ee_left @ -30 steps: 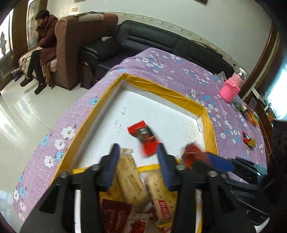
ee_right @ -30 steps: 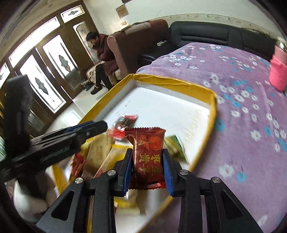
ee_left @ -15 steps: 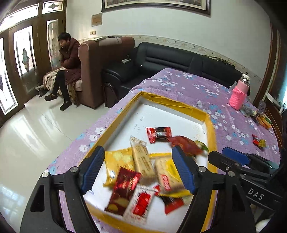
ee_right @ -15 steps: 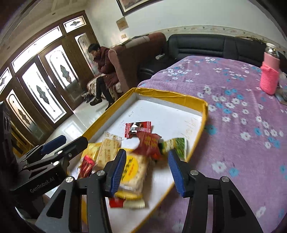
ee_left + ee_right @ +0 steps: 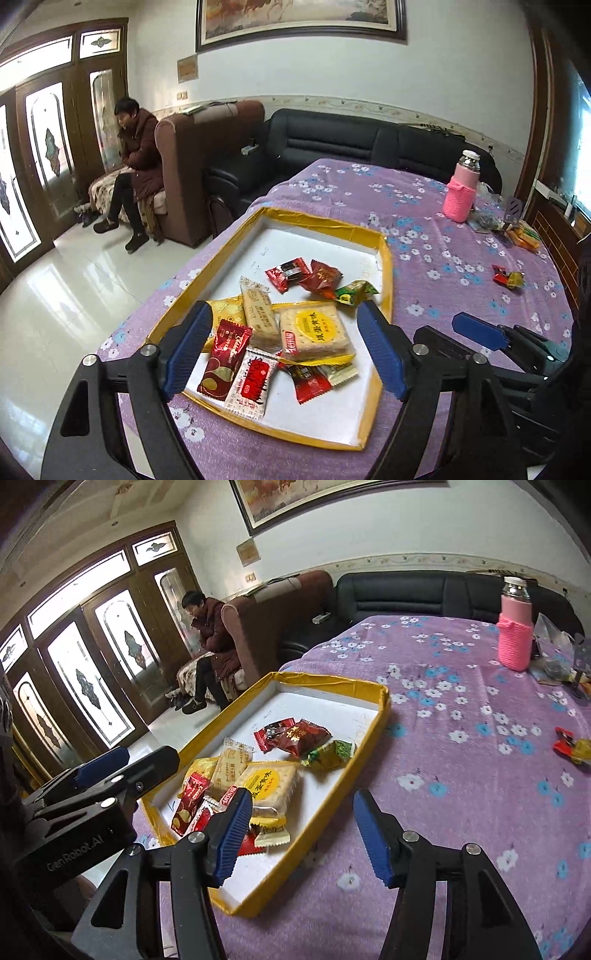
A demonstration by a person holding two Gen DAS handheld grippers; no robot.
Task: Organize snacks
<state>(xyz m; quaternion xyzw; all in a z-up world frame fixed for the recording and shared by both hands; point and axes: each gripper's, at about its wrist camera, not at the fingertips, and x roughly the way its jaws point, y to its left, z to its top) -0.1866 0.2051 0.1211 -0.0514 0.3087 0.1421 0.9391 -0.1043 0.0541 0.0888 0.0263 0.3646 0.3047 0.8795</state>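
The left gripper [image 5: 284, 354] stood wide and empty, raised over the near end of the tray [image 5: 386, 258], with most snacks [image 5: 280, 328] heaped just ahead between its fingers. One white pack [image 5: 251, 384] read "ALL A WELL"; the left gripper's body, seen from the right, read "GenRobot.AI". The right gripper [image 5: 303, 834] was also wide and empty, above the tray's right wall. Two loose candies [image 5: 572, 746] lay well off to its right on the cloth [image 5: 461, 775]. The likely slip: foil wrappers could slide from the pads, or a low pass could clip the tray wall and shift it.
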